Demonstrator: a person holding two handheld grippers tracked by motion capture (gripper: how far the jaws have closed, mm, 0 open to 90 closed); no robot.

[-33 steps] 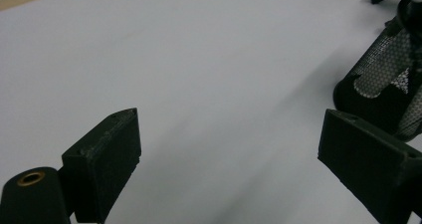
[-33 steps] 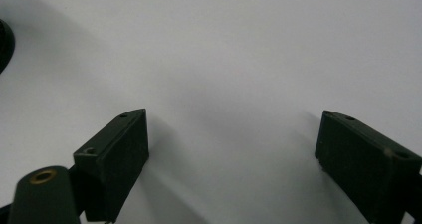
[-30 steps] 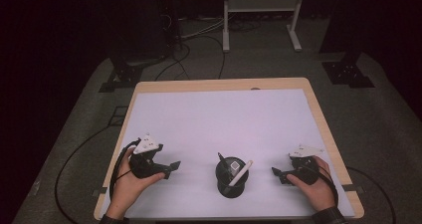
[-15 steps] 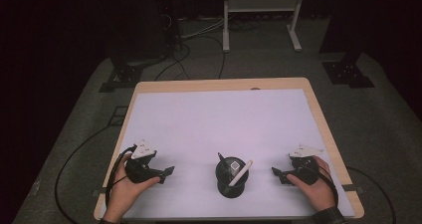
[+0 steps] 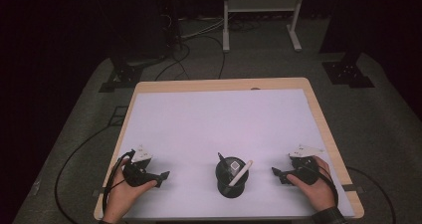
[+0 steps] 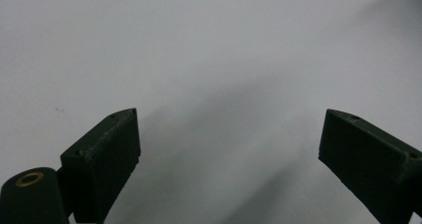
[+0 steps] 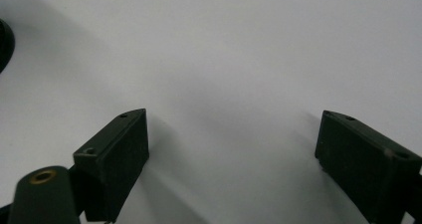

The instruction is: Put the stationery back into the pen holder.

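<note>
White sheet over wooden table (image 5: pixel 318 109), dark room. Black round pen cup (image 5: pixel 232 176) holding a white pen (image 5: pixel 241 172) stands at the near edge, midway between left gripper (image 5: pixel 164 175) and right gripper (image 5: pixel 274 172). Both released, empty, flanking it, probably ready to reach in.

The tabletop (image 5: pixel 318 114) is a pale wooden board, almost wholly covered by a white sheet (image 5: pixel 219 124) that leaves a wood margin at the far, left and right edges. Near the middle of its near edge stands a black pen cup (image 5: pixel 232 181), holding a white pen (image 5: pixel 241 172) that leans to the right.
</note>
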